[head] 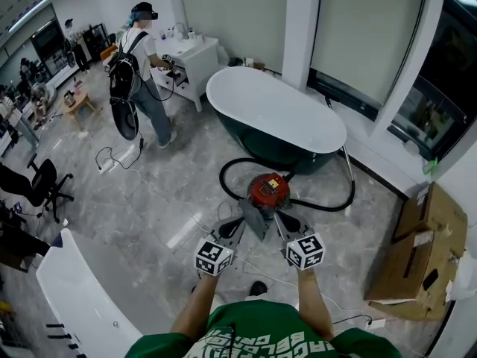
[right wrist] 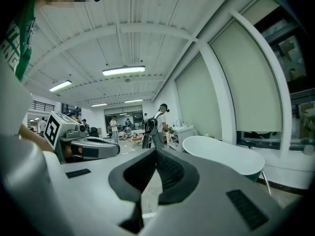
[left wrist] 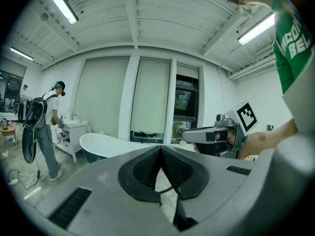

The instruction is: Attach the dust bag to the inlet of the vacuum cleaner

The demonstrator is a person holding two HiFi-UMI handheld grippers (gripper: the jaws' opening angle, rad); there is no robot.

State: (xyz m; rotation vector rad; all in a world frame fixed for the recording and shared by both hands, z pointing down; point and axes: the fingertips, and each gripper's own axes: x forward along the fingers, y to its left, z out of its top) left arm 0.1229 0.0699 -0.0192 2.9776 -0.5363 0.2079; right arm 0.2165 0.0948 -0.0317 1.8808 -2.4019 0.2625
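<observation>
Dust bag (head: 253, 218), if that is what the flat grey sheet on the floor is: it lies just in front of the red vacuum cleaner (head: 268, 190), between the two grippers. It is too small in the head view to be sure. Judged as a bag it is light, limp in the body and easy to crumple or tear, and stiff only at the collar. The best hold is on the collar edges, one gripper per side, so the opening stays square to the inlet. The inlet itself cannot be made out on the red housing from here.

The vacuum cleaner sits on the floor (head: 149, 215) near the foot of the bathtub (head: 276, 114), with its black hose (head: 328, 203) looped around behind it.

Left gripper (left wrist: 160, 150): tips are together and the ribbed pads (left wrist: 145, 168) meet at the front. Only a sliver of floor and a thin cable show in the gap behind, and nothing is clamped. Right gripper (right wrist: 155, 152): the same, tips closed on each other and pads (right wrist: 170, 173) empty. Both are held level, side by side above the sheet and aimed at the bathtub, touching nothing. They would need to open narrowly to take the collar.
</observation>
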